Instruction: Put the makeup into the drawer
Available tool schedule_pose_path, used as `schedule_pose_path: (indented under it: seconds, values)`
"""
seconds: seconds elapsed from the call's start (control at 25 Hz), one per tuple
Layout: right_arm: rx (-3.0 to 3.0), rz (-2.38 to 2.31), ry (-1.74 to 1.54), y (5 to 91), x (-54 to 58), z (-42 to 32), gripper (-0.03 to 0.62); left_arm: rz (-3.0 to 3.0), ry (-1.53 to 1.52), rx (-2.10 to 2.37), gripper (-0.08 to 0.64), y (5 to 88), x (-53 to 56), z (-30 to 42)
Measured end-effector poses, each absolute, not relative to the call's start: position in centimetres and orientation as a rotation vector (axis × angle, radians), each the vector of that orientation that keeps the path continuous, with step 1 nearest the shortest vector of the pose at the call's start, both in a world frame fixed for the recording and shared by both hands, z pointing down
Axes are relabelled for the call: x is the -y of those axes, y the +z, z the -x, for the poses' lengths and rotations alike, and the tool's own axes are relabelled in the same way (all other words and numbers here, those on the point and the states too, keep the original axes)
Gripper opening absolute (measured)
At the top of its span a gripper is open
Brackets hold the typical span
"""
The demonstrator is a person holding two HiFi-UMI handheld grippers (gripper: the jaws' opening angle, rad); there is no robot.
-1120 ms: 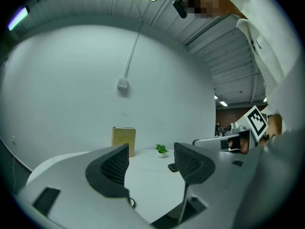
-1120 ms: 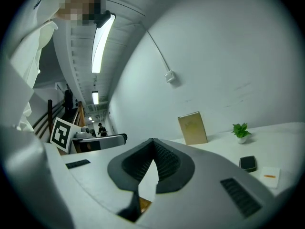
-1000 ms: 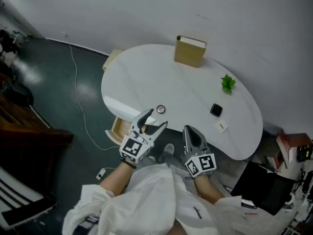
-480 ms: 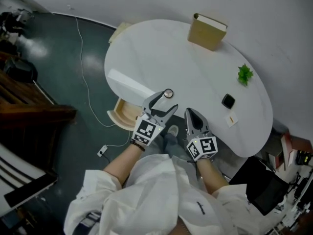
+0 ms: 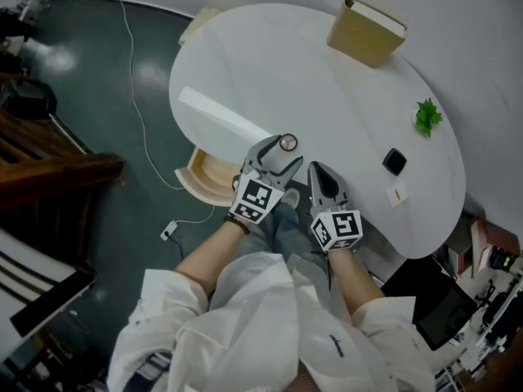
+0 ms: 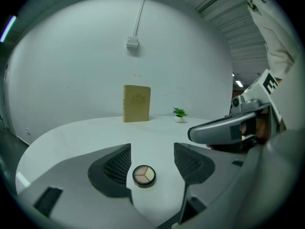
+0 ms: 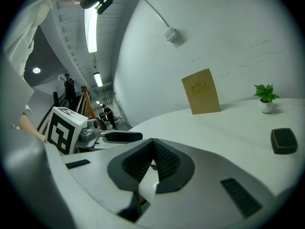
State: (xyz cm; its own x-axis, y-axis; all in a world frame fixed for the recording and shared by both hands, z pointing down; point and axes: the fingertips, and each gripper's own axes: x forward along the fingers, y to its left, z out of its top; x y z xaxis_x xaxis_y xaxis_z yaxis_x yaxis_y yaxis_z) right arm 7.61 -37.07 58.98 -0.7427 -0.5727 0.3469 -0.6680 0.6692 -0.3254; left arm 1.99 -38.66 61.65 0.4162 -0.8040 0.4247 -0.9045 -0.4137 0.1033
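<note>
The makeup is a small round compact (image 5: 287,143) with three beige shades (image 6: 144,175), lying on the white table (image 5: 327,96) near its front edge. My left gripper (image 5: 280,151) is open and straddles the compact, one jaw on each side, with small gaps left between jaws and compact (image 6: 151,150). The open drawer (image 5: 204,182) shows its pale wood inside below the table edge, left of that gripper. My right gripper (image 5: 317,172) hovers just to the right, shut with nothing between its fingers (image 7: 153,144).
A tan book (image 5: 365,31) stands at the far side of the table. A small green plant (image 5: 426,117), a black square case (image 5: 395,161) and a small white card (image 5: 398,194) lie to the right. A cable (image 5: 135,96) runs over the dark floor on the left.
My left gripper has moved forward over the table edge until its jaws stand on both sides of the compact. The right gripper stayed shut beside it.
</note>
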Motion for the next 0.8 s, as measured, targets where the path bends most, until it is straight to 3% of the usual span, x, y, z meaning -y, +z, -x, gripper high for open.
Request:
schedule_pose_path:
  seconds: [0.8]
  values:
    - [2.619, -0.957, 0.697, 63.4, 37.7, -6.4, 0.017, -2.211, 0.718, 1.433, 0.284, 69.8, 41.1, -2.1]
